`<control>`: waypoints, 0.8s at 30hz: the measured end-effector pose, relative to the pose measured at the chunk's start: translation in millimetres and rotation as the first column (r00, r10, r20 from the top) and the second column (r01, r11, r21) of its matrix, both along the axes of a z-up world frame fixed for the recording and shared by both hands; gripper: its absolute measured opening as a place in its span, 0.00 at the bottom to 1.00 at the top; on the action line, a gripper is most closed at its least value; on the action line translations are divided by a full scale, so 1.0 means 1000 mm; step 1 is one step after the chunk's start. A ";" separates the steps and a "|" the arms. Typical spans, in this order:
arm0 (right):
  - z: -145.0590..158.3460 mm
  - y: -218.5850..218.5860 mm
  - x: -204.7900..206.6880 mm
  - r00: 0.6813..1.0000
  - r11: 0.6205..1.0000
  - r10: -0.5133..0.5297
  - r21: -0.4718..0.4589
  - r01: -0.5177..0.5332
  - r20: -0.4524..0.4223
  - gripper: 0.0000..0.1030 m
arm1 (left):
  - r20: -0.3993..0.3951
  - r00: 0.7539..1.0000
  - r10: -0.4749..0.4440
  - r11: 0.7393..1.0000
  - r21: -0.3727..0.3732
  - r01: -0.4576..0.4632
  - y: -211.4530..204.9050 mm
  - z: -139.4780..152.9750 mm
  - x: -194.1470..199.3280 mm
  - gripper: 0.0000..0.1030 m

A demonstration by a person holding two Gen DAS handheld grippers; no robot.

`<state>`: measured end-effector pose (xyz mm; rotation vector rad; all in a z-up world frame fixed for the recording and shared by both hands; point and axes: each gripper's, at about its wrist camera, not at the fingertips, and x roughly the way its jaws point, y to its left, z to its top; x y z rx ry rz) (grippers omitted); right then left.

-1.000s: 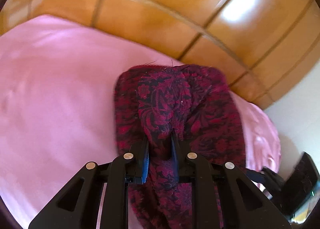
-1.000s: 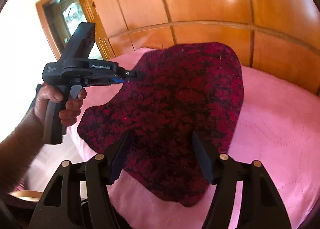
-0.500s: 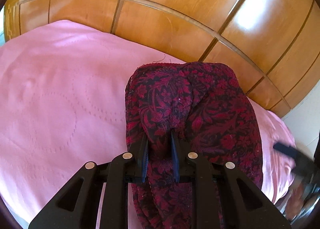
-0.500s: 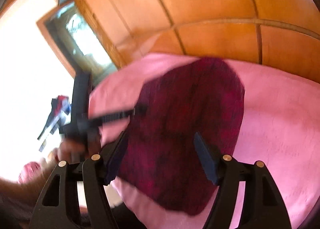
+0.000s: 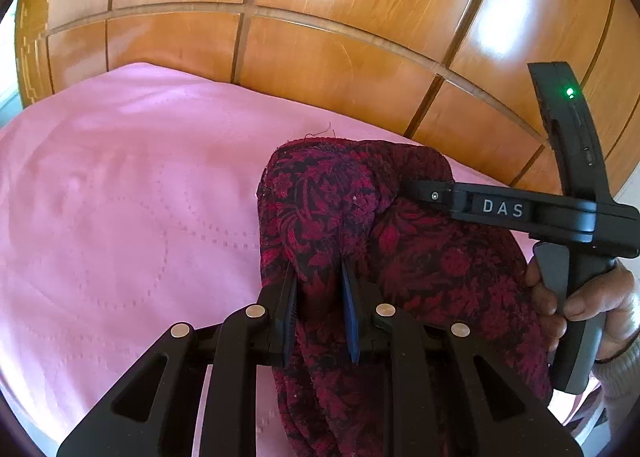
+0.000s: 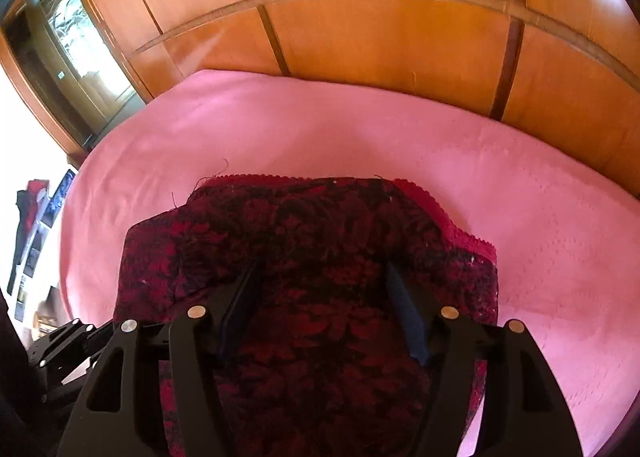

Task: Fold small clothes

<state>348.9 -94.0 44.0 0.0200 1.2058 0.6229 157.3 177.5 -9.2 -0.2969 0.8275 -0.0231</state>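
The garment lies half-folded on the bed. The left hand-held gripper pinches a ridge of it; the right hand-held gripper hangs spread above. Squaring remains, I'd judge.

One legible marking is found: the white capital letters "DAS" on a small dark raised label set into the side of the black plastic right gripper, along its horizontal body, as seen in the left wrist view. A green indicator light glows on the black upright device mounted above that body; it carries no readable characters. The right wrist view shows no readable text.
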 end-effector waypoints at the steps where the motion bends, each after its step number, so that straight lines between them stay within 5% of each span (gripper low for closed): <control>1: 0.001 -0.002 0.000 1.000 1.000 0.000 0.004 0.000 0.008 0.63 | 0.002 1.000 0.002 1.000 -0.001 -0.002 0.000 0.002 0.000 0.18; 13: 0.040 -0.030 -0.043 0.990 0.994 -0.037 0.107 0.023 0.133 0.81 | 0.038 0.998 0.052 0.990 0.128 -0.056 -0.017 0.025 -0.024 0.18; 24: 0.058 -0.082 -0.074 0.983 0.971 -0.144 0.206 0.119 0.111 0.84 | 0.032 0.997 0.072 0.981 0.178 -0.077 -0.022 0.028 -0.040 0.22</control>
